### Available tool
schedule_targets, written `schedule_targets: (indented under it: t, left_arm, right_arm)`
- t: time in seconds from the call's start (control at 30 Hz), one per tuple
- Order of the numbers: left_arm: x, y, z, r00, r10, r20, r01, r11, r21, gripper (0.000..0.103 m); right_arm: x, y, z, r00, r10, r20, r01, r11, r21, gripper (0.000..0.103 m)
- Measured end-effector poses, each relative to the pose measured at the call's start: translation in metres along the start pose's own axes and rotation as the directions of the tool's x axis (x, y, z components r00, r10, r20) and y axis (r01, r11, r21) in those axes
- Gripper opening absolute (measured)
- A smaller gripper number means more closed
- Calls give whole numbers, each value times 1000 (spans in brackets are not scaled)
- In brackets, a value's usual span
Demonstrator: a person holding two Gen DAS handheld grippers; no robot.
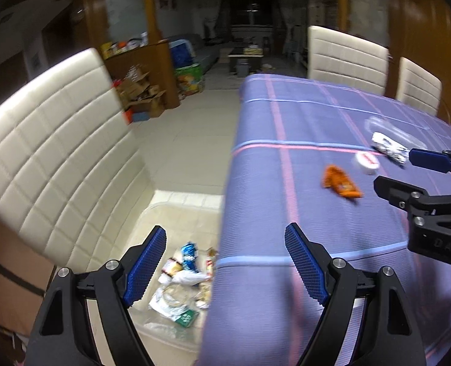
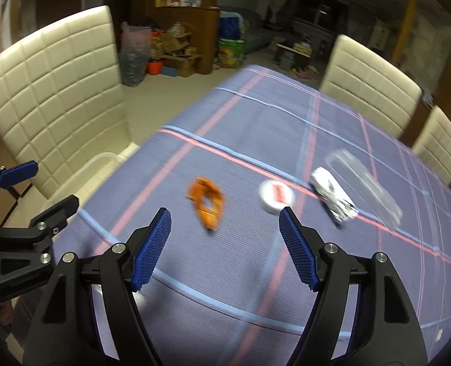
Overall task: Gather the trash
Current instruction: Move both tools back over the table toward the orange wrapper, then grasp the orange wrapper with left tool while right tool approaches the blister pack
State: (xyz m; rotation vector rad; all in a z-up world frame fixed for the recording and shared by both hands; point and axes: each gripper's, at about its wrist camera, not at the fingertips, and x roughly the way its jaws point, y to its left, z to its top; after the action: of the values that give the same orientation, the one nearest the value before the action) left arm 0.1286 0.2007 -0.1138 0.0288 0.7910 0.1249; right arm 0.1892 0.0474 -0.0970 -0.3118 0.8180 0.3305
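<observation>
My left tongs (image 1: 225, 267) stand apart and empty at the table (image 1: 301, 128) edge, above the bin (image 1: 164, 338). My right tongs (image 2: 224, 247), also apart and empty, face the wrapper (image 2: 207, 202); I should straddle its crumpled middle, then close.

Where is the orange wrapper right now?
The orange wrapper lies on the purple tablecloth, just left of the small white tub in the right wrist view, ahead of the open right gripper.
</observation>
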Motion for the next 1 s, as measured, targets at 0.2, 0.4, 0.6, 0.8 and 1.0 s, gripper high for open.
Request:
schedule_targets:
  t: [0.2,0.4,0.6,0.8,1.0]
  left_arm:
    - [9,-56,15,996,-82,-17,83,995,60,78]
    - [26,-90,27,988,-146,-49,148,987,59,78]
    - [55,-110,41,989,-122,-90,127,990,54,78]
    - [73,-115,43,990,-88,-113,95,993,62,78]
    - [81,-112,41,984,-120,-132,129,989,66,56]
  right_arm:
    - [3,-57,-18,998,-59,-28,61,996,68,73]
    - [17,-99,-25,995,-83,-57,88,992,88,73]
    - [41,-121,-20,995,-65,-80,72,994,86,73]
    - [65,-134,-9,995,-37,-95,46,994,96,73]
    - [82,-131,-3,994,-9,-107,18,996,82,66]
